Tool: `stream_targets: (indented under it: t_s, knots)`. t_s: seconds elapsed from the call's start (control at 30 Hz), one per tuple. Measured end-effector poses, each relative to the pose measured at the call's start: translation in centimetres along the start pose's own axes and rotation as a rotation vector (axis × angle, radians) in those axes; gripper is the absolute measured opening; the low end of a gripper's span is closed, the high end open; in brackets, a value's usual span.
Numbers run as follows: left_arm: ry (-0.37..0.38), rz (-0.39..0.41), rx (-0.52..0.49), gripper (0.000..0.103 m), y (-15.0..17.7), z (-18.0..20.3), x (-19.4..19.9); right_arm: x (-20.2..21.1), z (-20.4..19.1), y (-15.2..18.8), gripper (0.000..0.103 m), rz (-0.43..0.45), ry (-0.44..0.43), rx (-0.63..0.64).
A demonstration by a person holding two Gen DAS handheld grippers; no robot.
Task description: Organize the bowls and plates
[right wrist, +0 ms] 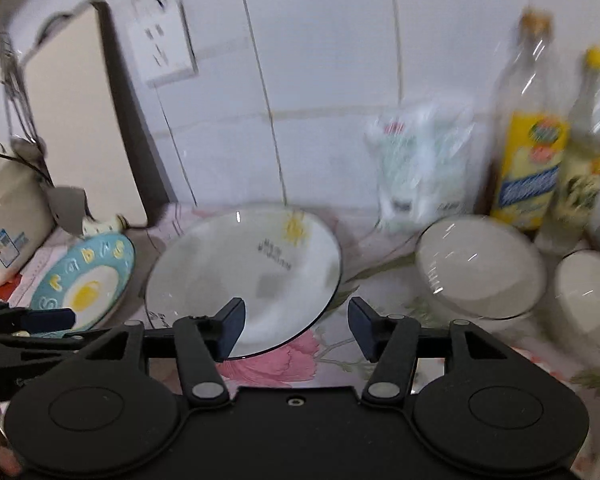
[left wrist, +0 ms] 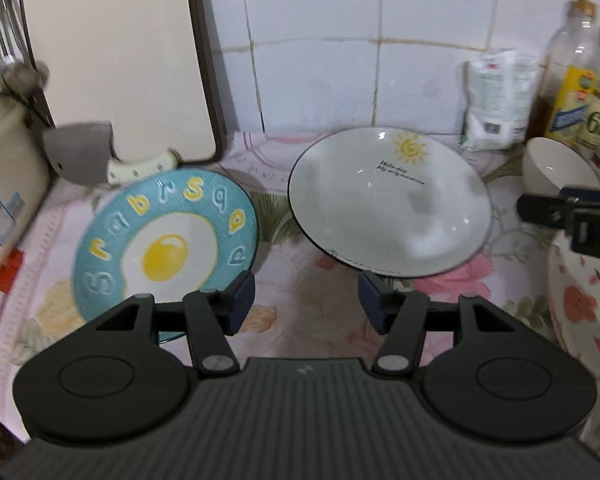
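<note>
A blue plate with a fried-egg picture [left wrist: 166, 240] lies on the floral cloth at the left; it also shows in the right wrist view [right wrist: 86, 280]. A white plate with a sun drawing [left wrist: 390, 202] lies to its right, also in the right wrist view [right wrist: 244, 280]. Two white bowls [right wrist: 480, 268] [right wrist: 590, 300] stand at the right. A floral bowl [left wrist: 584, 304] is at the right edge. My left gripper [left wrist: 306, 300] is open and empty, above the cloth between the two plates. My right gripper [right wrist: 296, 326] is open and empty, over the white plate's near right rim.
A cutting board [left wrist: 116, 52] leans on the tiled wall, with a cleaver [left wrist: 100, 156] in front. A cream appliance [left wrist: 4, 188] stands far left. A white packet [right wrist: 420, 168] and two bottles [right wrist: 530, 128] [right wrist: 584, 152] stand at the back right.
</note>
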State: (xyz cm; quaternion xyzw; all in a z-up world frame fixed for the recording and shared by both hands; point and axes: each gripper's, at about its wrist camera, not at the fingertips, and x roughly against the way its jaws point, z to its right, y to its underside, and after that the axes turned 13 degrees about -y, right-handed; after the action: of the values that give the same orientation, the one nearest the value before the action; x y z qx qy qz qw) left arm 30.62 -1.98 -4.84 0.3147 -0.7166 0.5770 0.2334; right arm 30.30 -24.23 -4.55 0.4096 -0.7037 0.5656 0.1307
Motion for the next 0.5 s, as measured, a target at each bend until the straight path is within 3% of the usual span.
stream_targets:
  t_s: [0.23, 0.37, 0.5]
  knots:
    - [0.02, 0.076, -0.037, 0.066, 1.7, -0.9, 5.7, 6.5, -2.1, 1.9, 0.064, 0.079, -0.001, 0.102]
    - [0.035, 0.108, -0.057, 0.07, 2.9, -1.0, 8.5, 9.8, -2.3, 2.9, 0.074, 0.103, -0.024, 0.113]
    - [0.077, 0.113, -0.073, 0.073, 3.8, -0.8, 10.6, 12.4, -2.5, 3.8, 0.077, 0.123, -0.036, 0.133]
